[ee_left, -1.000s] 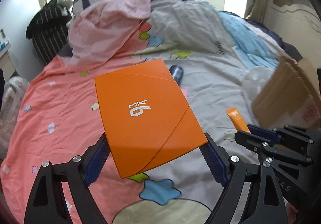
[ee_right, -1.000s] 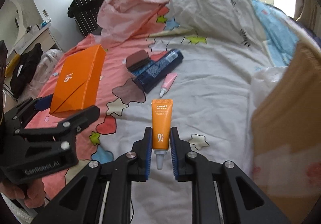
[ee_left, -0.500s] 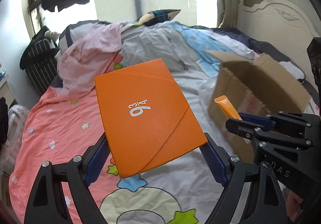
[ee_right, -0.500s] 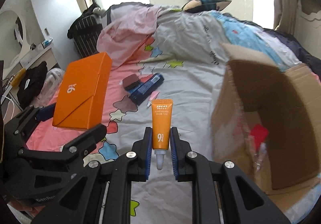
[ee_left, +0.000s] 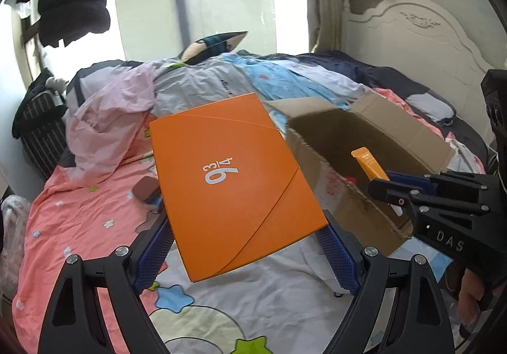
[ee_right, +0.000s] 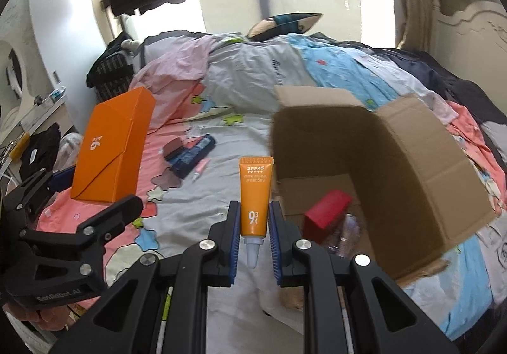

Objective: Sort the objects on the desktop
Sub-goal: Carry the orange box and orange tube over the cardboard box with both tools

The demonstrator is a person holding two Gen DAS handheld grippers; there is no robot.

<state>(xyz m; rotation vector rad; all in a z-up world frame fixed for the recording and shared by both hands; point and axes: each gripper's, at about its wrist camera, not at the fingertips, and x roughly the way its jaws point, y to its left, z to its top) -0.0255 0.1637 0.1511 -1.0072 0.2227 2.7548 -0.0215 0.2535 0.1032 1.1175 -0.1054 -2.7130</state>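
Left tool (ee_left: 247, 246): I grip the orange box (ee_left: 228, 183) across wide-set jaws.
Right tool (ee_right: 253, 227): I pinch the sunscreen tube (ee_right: 253, 195).
Done: red box (ee_right: 326, 211) in the cardboard box (ee_right: 412, 164).
Left: blue pack (ee_right: 193, 156), pink tube (ee_right: 201, 168) on the bed (ee_right: 196, 195).

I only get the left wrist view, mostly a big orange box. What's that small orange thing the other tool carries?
Observer: A small orange tube printed SPF45, clamped in the right tool, white cap pointing back.
Visitor: Anything inside the cardboard box?
Observer: A red box lies on its floor.
Visitor: What does my orange box hide on the bed?
Observer: A thin pink tube beside a dark blue pack.
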